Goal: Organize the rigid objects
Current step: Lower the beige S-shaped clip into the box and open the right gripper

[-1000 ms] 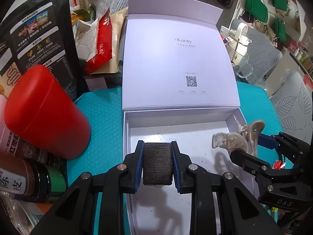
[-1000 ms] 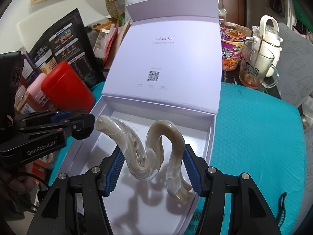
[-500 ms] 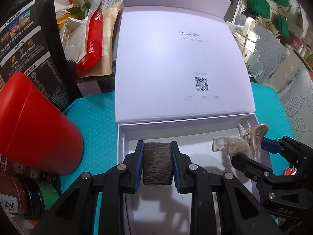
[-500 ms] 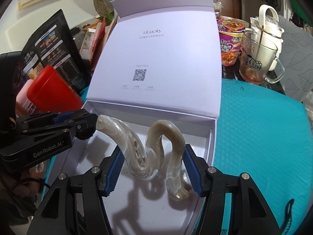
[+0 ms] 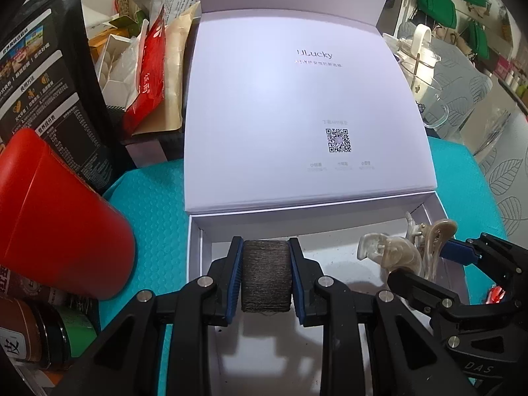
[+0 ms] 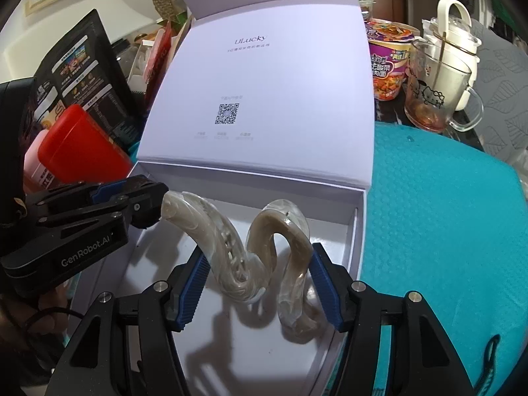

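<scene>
Left wrist view first: far left, a red canister (image 5: 62, 221) lies tilted on the teal mat (image 5: 158, 204), a black printed pouch (image 5: 46, 92) standing behind it. Centre, the left gripper (image 5: 266, 277) is clamped tight on a dark grey spool of thread (image 5: 266, 275), blue pads pressed to both ends, poised over the floor of the open white box (image 5: 194, 250). The spool's underside is hidden, so whether it touches the box floor I can't say. To the right, the right gripper (image 5: 425, 260) pokes in holding a pearly beige hair claw clip (image 5: 399, 254).

Over to the right wrist view, and here's that grip properly: the right gripper (image 6: 257, 280) squeezes the hair claw clip (image 6: 250, 257) between its pads, curved arms rising above the box interior. The left gripper shows side-on at left, spool hidden. Only this view catches the instant noodle cup (image 6: 387, 59) and the glass mug (image 6: 435, 99) beyond the lid (image 6: 264, 99).
</scene>
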